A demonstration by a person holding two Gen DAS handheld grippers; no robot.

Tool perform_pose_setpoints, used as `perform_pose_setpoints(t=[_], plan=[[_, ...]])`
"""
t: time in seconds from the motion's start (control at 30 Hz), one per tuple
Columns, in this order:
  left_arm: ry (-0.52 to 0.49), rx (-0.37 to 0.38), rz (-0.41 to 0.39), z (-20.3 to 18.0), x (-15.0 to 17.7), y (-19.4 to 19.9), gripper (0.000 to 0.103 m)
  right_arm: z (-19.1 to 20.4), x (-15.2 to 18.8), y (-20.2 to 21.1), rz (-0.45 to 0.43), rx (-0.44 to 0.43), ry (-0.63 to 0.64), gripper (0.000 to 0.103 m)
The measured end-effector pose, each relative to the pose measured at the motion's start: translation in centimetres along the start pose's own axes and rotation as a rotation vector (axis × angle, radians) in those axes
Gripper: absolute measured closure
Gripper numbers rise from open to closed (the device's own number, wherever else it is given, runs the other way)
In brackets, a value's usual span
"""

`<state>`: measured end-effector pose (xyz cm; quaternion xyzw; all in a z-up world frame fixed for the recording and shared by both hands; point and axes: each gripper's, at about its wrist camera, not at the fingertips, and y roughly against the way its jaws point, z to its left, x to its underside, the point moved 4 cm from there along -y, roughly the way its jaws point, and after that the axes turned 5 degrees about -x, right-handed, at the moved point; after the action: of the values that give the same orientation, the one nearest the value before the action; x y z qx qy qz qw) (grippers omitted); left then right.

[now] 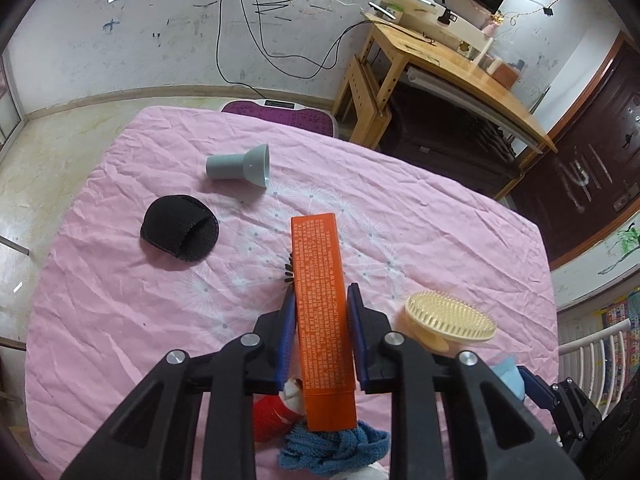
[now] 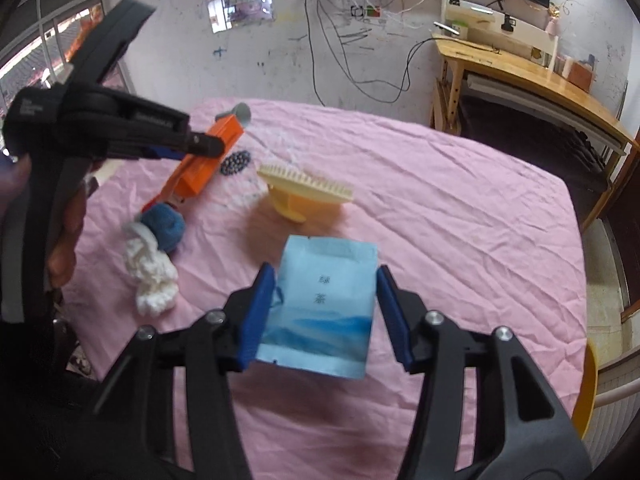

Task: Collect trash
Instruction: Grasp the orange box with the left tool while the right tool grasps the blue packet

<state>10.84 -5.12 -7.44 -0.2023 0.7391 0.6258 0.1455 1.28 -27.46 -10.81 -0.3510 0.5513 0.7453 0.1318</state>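
The left claw point(image 1: 320, 300) is clamping the orange box point(image 1: 322, 300) by its long sides, lifted clear of the pink counter point(image 1: 120, 320); stiff, light card, it is taking the squeeze well mid-length. The right claw point(image 2: 326, 312) is pinching a blue sachet point(image 2: 324, 308) by its edges above the counter; being thin, limp and slick, it probably needs a firmer hold nearer its middle.

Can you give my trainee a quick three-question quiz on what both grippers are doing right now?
1. True or false: the left gripper is clamped on the orange box.
2. What sits between the fingers of the right gripper? A) yellow brush B) light blue packet C) white tissue
3. Which grey item lies on the pink cloth beyond the black pad?

Key: 1 true; 2 B, the light blue packet; 3 the grey funnel.
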Motion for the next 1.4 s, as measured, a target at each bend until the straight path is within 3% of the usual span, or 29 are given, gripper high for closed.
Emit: perform_pose_setpoints(t=[0.37, 0.57, 0.8, 1.4], plan=[[-0.032, 0.021, -0.064, -1.5, -1.3, 2.7, 0.082, -1.0, -0.1, 2.0, -0.058, 0.017, -0.026, 0.053], [-0.045, -0.066, -0.002, -1.1, -1.6, 0.4, 0.082, -1.4, 0.1, 2.3, -0.073, 0.012, -0.031, 0.053], [-0.055, -0.08, 0.05, -1.6, -1.3, -1.8, 0.082, -2.0, 0.4, 2.1, -0.079, 0.002, -0.046, 0.053], [-0.098, -0.129, 0.076, -3.5, -2.7, -3.7, 0.082, -3.1, 0.9, 2.6, -0.105, -0.013, -0.075, 0.052]])
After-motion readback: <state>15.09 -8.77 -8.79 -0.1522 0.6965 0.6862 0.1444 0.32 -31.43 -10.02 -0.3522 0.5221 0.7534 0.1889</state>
